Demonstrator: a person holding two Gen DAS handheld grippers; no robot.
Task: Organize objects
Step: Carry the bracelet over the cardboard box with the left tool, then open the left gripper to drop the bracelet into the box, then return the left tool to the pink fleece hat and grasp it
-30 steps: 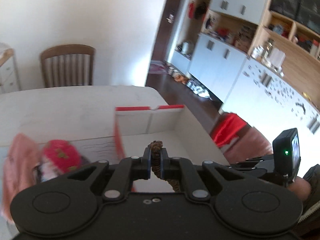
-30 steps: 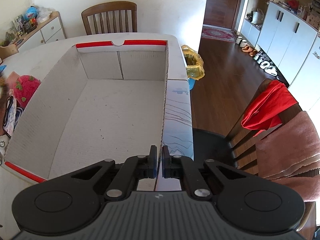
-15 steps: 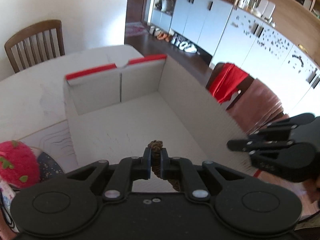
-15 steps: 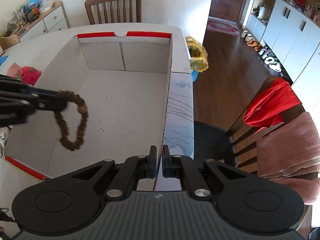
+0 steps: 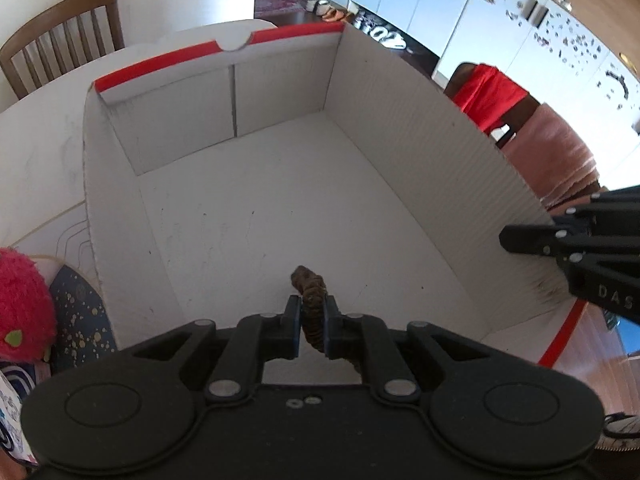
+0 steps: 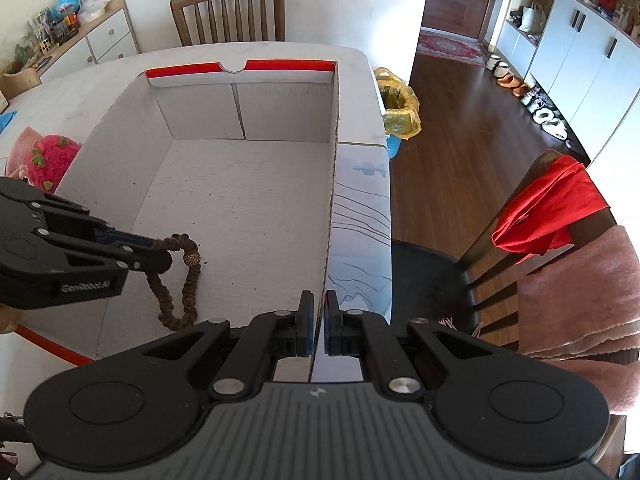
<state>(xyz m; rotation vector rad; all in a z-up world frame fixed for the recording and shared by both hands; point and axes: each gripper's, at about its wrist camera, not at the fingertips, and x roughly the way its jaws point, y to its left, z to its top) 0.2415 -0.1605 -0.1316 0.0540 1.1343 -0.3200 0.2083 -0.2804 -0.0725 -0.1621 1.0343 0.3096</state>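
Two grippers over white box (image 6: pixel 256 208) on tabletop (image 6: pixel 360 64): left gripper (image 5: pixel 312 322) jaws, just easing apart, pinch brown bead loop (image 6: pixel 182 280) hanging inside near-left corner; right gripper (image 6: pixel 318 326) jaws pressed onto right box wall

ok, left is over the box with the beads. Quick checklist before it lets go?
1. Bead bracelet between the fingers of the left gripper, whose jaws have just been opening slightly: ok, still pinched.
2. Bracelet hangs inside the cardboard box walls, not over the rim: ok.
3. Box floor under the bracelet is bare: ok.
4. Right gripper shut on the box's right wall, steadying it: ok.
5. Bracelet's lower loop touching the floor: cannot tell.
6. Strawberry plush outside the box, clear of the drop: ok.
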